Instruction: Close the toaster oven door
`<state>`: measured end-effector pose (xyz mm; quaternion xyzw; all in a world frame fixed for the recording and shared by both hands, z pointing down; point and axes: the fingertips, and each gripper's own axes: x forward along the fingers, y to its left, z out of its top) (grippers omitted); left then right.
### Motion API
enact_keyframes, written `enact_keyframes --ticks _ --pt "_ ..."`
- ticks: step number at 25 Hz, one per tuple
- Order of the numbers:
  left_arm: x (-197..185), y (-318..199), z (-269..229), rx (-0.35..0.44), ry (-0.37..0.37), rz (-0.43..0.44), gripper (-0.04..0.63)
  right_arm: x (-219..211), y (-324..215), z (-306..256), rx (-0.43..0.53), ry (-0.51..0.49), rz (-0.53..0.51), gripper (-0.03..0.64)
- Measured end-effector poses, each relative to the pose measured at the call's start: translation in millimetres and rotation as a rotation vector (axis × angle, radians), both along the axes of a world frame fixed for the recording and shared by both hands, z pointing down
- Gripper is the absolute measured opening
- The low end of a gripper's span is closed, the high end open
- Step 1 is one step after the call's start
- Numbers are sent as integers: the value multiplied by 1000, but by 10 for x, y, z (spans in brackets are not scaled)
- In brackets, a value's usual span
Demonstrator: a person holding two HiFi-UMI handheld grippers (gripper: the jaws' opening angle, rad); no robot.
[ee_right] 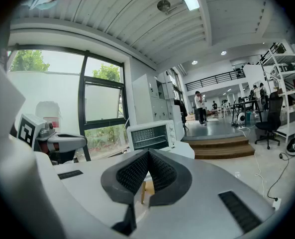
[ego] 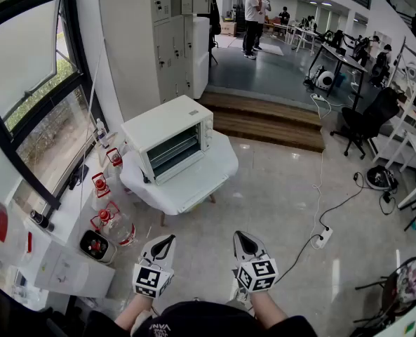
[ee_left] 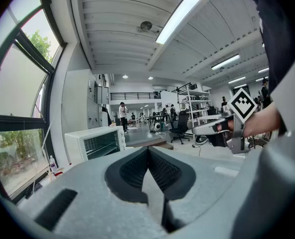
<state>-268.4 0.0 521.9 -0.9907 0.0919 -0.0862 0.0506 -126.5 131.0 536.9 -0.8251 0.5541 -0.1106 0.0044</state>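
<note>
White toaster oven point(ego: 169, 142): a boxy metal oven that sits on a low white table with rounded corners point(ego: 218, 166). Its front faces the person and wire racks show in its dark window. From this far off I cannot tell whether the door is fully shut.
Oven's place: ahead of both grippers and well apart from them, near the tall window point(ego: 25, 83) on the left.
Left gripper point(ego: 167, 239): held low in front of the person. Its black ribbed jaws are pressed together with nothing between them, as the left gripper view shows point(ee_left: 148, 149). It points roughly level toward the oven point(ee_left: 95, 143).
Right gripper point(ego: 242, 238): beside the left one and apart from it. Its jaws also meet at the tips and hold nothing point(ee_right: 148, 153). The oven point(ee_right: 152, 136) stands straight beyond them.
Marker cubes: one black-and-white patterned cube rides on each gripper, close to the person's hands.
Glass jars with red clasp lids point(ego: 116, 227): they stand in a row along the white ledge under the window, left of the table.
Wooden step point(ego: 264, 118): a broad brown step behind the table, leading up to a grey floor.
White power strip point(ego: 323, 237): it lies on the pale tiled floor to the right, with its cable trailing away.
Black office chair point(ego: 362, 121): it stands at the right, near the step.
People point(ego: 252, 20): they stand far back in the room.
</note>
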Motion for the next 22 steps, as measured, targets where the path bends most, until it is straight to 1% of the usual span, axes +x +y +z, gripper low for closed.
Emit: enact_keyframes --ticks 6,8,10,13,14,15,16,17,22 --pt "124 -7 97 -3 20 25 17 97 -36 -4 2 13 -7 2" --pt "212 14 122 -4 24 25 18 163 -31 -24 21 14 -19 2" --pt "322 32 158 1 18 18 20 276 -28 -21 38 14 -30 2" --pt "504 34 247 -2 -8 2 23 509 -63 52 30 12 -46 3" --pt "585 32 286 -11 -17 -6 34 609 -79 80 24 8 -53 8" --pt "680 39 308 -23 -24 -17 84 721 -90 105 17 4 -60 75" --pt "783 56 320 -36 -31 -29 150 840 -95 126 10 0 -69 113" --pt "883 77 336 -46 -38 -43 172 960 -95 146 2 -3 -78 112" --pt "1301 161 441 -74 -54 -139 173 1504 -72 206 -20 -8 -148 129"
